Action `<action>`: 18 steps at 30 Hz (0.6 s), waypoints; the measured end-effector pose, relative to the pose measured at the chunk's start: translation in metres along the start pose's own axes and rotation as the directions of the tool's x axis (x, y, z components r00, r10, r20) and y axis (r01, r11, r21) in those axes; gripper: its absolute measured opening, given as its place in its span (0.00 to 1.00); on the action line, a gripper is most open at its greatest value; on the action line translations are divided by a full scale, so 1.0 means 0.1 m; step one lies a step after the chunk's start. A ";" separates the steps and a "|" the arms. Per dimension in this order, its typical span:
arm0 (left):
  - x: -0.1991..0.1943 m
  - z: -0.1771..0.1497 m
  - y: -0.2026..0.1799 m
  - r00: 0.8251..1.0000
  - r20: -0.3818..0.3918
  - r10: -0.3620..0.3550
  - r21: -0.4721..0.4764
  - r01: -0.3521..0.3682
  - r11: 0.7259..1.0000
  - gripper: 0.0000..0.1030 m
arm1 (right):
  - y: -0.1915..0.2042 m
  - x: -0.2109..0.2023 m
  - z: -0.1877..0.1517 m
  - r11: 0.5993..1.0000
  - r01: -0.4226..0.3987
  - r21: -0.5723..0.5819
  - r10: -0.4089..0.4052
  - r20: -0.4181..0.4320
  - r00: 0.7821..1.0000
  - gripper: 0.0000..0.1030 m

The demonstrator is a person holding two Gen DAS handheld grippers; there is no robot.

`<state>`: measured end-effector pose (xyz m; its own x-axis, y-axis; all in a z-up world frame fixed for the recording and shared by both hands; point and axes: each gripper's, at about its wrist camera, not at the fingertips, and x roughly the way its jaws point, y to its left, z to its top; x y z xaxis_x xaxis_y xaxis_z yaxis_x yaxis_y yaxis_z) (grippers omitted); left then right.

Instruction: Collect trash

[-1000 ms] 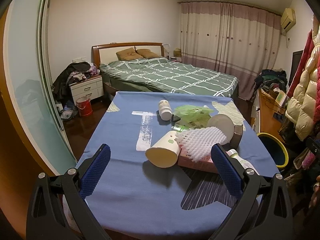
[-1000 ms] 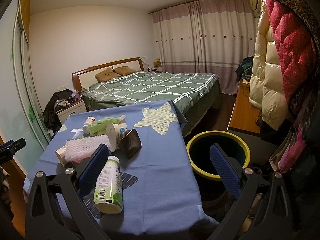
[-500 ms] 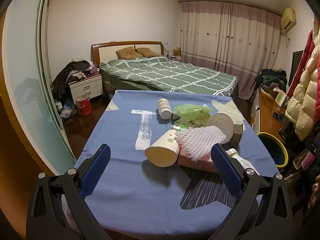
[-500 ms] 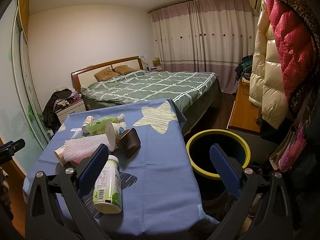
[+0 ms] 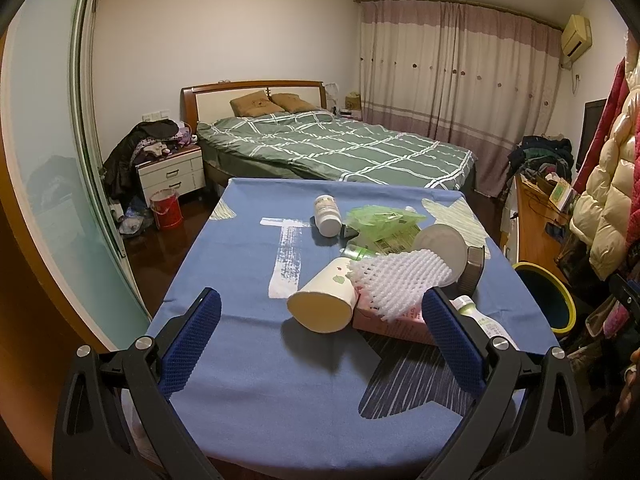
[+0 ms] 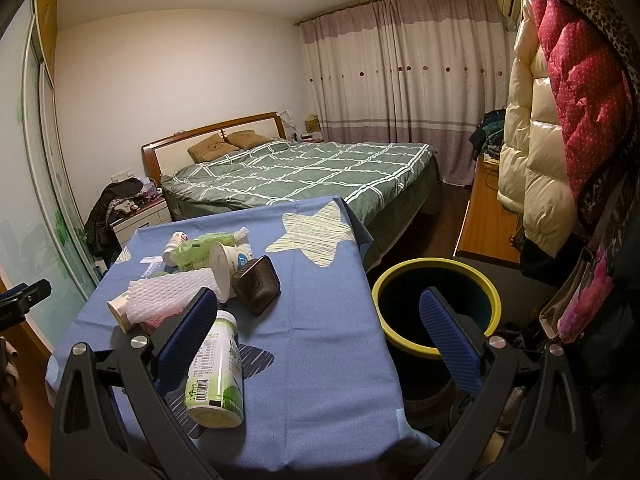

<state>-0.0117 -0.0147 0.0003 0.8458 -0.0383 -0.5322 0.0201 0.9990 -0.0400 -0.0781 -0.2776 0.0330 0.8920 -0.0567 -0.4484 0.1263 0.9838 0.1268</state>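
Honestly not much has changed over the last second: both views have only drifted a hair, and the pile on the blue table (image 5: 256,400) sits exactly where it was. So you're still at the starting line, nothing collected yet.

Your left gripper (image 5: 320,340) is spread wide and empty, hovering over the near edge with the tipped paper cup (image 5: 322,300) right between its fingers' line of sight. The white foam net (image 5: 396,280) lies on a pink box (image 5: 394,322) just beside the cup.

Your right gripper (image 6: 320,336) is also wide open, holding nothing. The green-label bottle (image 6: 216,376) lies on its side just beside its left finger, and the yellow-rimmed bin (image 6: 436,312) stands on the floor right off the table's right edge.

I'd guess the bottle is your easiest first grab, short hop to the bin.
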 end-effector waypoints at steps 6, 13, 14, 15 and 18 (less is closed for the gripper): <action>0.00 0.00 0.00 1.000 -0.001 0.000 -0.001 0.000 1.000 0.96 | -0.02 0.02 -0.02 1.000 -0.001 0.003 0.001 -0.002 1.000 0.94; 0.00 0.00 0.00 1.000 -0.001 -0.001 -0.001 0.001 1.000 0.96 | -0.02 0.02 -0.02 1.000 0.000 0.004 0.000 -0.004 1.000 0.94; 0.00 0.00 0.00 1.000 -0.001 0.000 -0.001 0.000 1.000 0.96 | -0.02 0.02 -0.02 1.000 -0.001 0.005 0.001 -0.004 1.000 0.94; 0.00 0.00 0.00 1.000 -0.001 -0.001 -0.001 0.001 1.000 0.96 | -0.02 0.02 -0.02 1.000 0.000 0.004 0.000 -0.004 1.000 0.94; 0.00 0.01 0.00 1.000 -0.002 -0.001 -0.001 0.001 1.000 0.96 | -0.02 0.02 -0.01 1.000 0.000 0.005 0.000 -0.004 1.000 0.94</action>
<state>-0.0111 -0.0146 0.0005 0.8446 -0.0393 -0.5340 0.0203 0.9989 -0.0414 -0.0767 -0.2793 0.0304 0.8902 -0.0556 -0.4522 0.1281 0.9830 0.1312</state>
